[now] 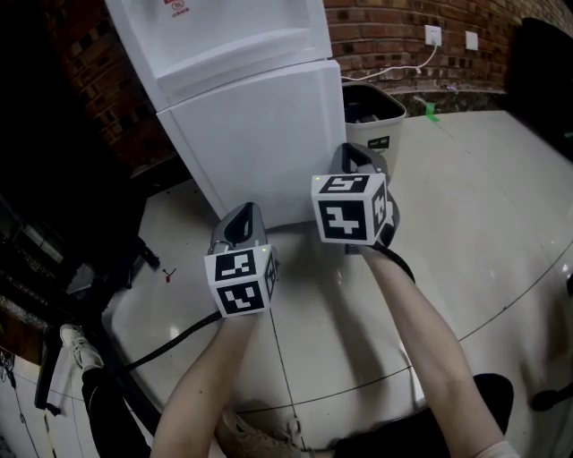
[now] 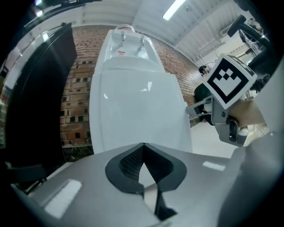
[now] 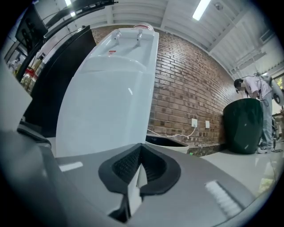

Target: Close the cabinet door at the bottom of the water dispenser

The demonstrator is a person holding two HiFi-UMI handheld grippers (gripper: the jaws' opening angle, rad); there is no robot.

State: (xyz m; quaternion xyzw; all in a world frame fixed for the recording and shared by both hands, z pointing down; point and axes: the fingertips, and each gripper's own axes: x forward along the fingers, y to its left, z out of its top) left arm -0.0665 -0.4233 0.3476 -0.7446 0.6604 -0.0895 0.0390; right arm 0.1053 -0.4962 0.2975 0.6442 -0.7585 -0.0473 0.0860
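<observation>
water dispenser [image 1: 242,54]: is showing plain white all over, with a small red mark near its top
cabinet door [image 1: 269,134]: is showing the same unpatterned white
brick wall [image 1: 376,27]: is showing red-brown bricks in a grid of pale mortar lines
floor [image 1: 483,197]: is gleaming in pale grey-white tiles crossed by thin dark joints
bin [image 1: 397,114]: is showing a light grey shell, dark inside
left gripper [image 2: 142,148]: is showing a grey body, black ribbed pads and a cube of black-and-white square markers
right gripper [image 3: 140,148]: is wearing the same grey, black and marker pattern
cable [image 1: 170,344]: is showing black
sockets [image 1: 433,35]: are showing white
</observation>
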